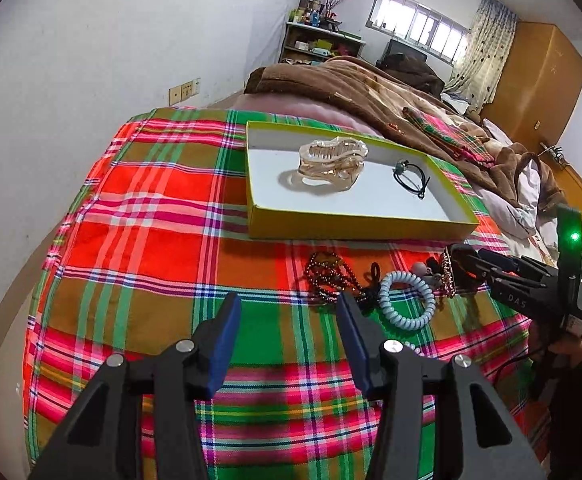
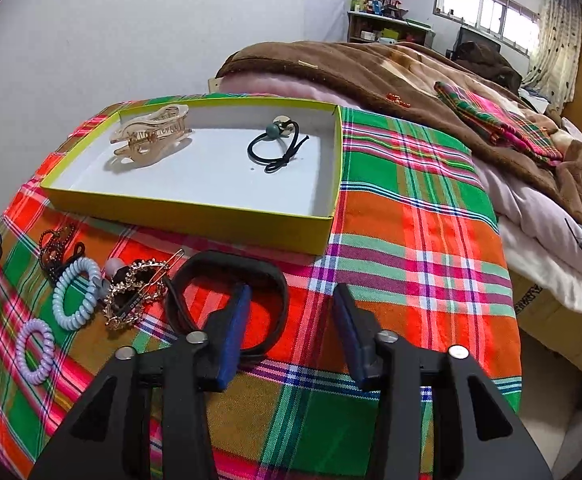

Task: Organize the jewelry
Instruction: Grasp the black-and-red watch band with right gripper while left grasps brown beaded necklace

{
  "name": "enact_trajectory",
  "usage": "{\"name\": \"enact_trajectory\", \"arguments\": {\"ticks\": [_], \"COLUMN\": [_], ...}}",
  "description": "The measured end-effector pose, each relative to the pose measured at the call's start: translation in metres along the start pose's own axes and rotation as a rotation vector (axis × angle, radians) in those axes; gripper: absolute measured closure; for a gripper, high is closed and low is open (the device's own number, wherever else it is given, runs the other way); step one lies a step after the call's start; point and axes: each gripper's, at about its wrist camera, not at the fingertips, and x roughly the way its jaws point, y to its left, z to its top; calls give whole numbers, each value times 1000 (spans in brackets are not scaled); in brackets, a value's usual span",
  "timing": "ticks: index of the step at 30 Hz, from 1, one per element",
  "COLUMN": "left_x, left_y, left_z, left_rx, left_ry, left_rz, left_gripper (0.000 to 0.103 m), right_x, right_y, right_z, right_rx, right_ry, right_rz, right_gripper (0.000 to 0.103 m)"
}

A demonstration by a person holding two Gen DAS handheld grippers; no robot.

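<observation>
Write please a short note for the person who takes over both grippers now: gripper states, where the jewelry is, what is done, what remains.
Left gripper: open, empty, above the plaid cloth beside the dark bead string.
Right gripper: open, over the black band; the band's edge lies between the jaws, not gripped.
Done: claw clip and black hair tie lie in the yellow box.
Remaining: black band, gold clip, blue spiral tie, lilac spiral tie and bead string, all on the cloth in front of the box.

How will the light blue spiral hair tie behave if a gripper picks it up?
The light blue spiral hair tie looks like coiled plastic, so it probably stretches and springs back. It seems light. Lying flat on the plaid cloth, it is unlikely to roll.
</observation>
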Motion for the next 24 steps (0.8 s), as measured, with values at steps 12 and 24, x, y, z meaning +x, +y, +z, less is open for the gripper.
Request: {"name": "enact_trajectory", "arguments": {"ticks": [12,24], "left_x": [14,41], "left_y": [-19,-43], "left_z": [2,14], "left_rx": [50,74], "left_ry": [37,85], "left_rz": [-26,8], "left_gripper": [50,46], "right_x": [-5,-23], "right_y": [-4,-28], "right_z": [-3,-13], "right_rx": [22,114], "right_ry": [-20,-58], "right_rz": [-5,-12], "right_gripper": [98,98]}}
